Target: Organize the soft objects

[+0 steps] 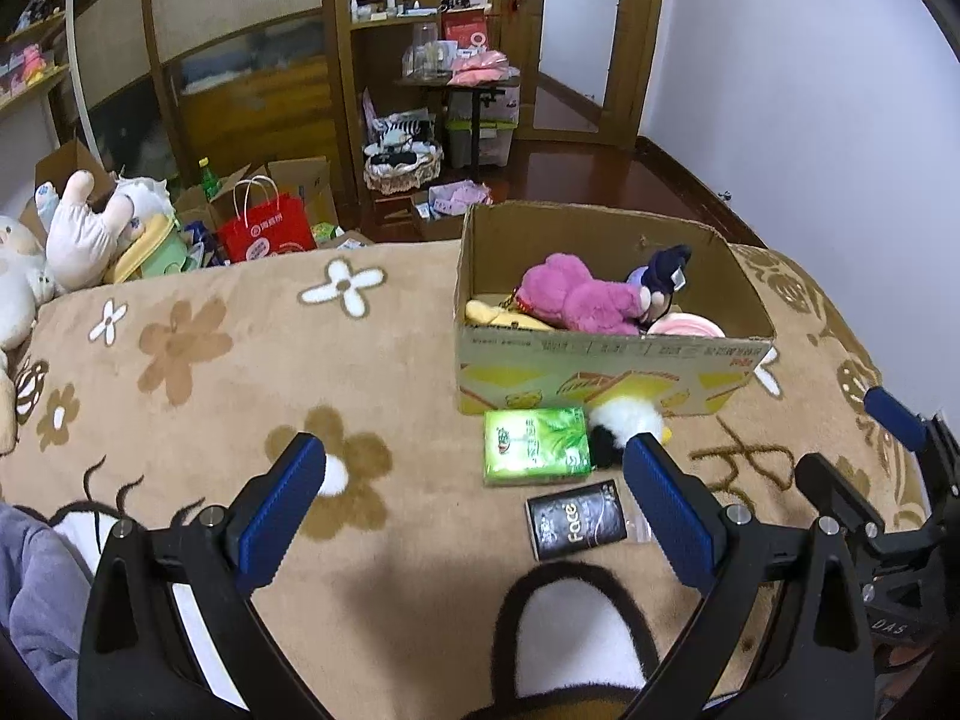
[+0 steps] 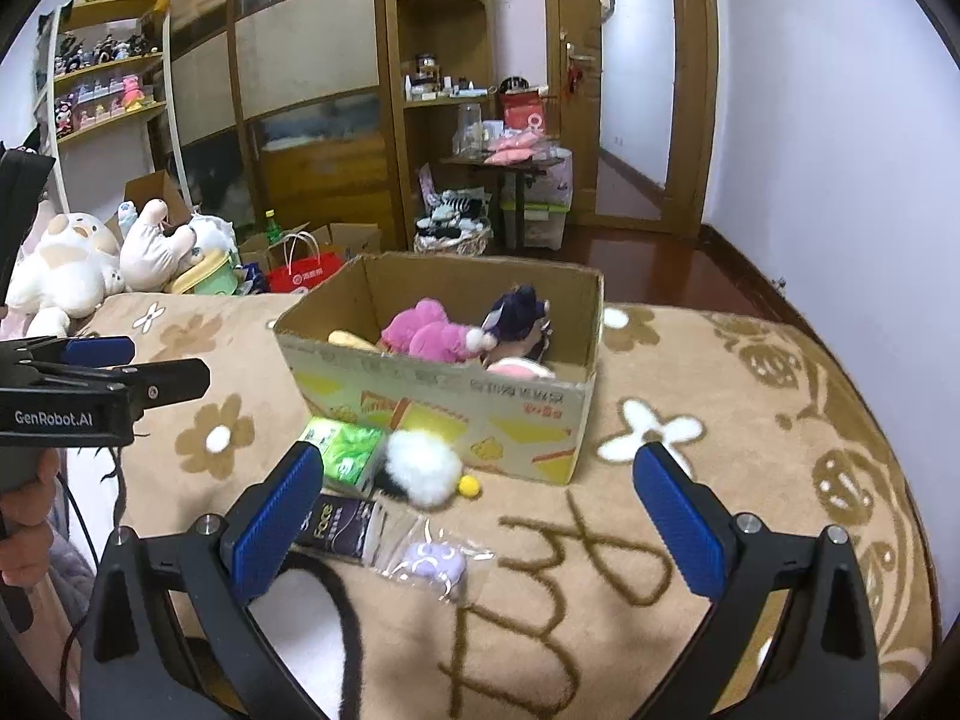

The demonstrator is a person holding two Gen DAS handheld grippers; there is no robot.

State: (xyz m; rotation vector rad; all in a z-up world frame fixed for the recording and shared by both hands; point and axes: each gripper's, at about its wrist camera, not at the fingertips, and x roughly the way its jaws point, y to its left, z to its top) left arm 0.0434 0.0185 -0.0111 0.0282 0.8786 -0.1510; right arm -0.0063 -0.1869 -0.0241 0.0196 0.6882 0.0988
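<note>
Panda plush [image 2: 420, 468], white and black with a small yellow ball at its 4 o'clock, lies on the blanket [image 2: 690, 630] touching the front wall of the box [image 2: 438, 402]. Still out of the box; likely the next soft thing to go in.

Box already holds a pink plush [image 1: 576, 294], a dark purple toy [image 1: 660, 270], something yellow at 9 o'clock and something pale pink at 5 o'clock.

Right gripper [image 2: 480, 516] hovers over the blanket, jaws spread wide, nothing between them; the panda sits just ahead, toward 11 o'clock. Left gripper [image 1: 480, 480] likewise wide apart and empty, with the panda near its right finger.

Judgement on the step: come down over the round white body, not the ball or the black limb; close across the widest fluff so it compresses and holds. Lift clear of the box wall before carrying over the rim, then let go above the open right-hand side, away from the pink plush. The green pack [image 1: 534, 444] touches the panda at 9 o'clock; keep the near finger from catching it.

Writing:
- Black packet [image 1: 576, 519]: "Face", white letters.
- Left gripper body, seen from the right wrist: "GenRobot.AI".
- Right gripper body, seen from the left wrist: "DAS", partial.
- Box front: red print, too small to read.
- Green pack: a logo, unreadable.
- Clear bag [image 2: 432, 558] with a lilac item at 6 o'clock of the panda: no legible text.
</note>
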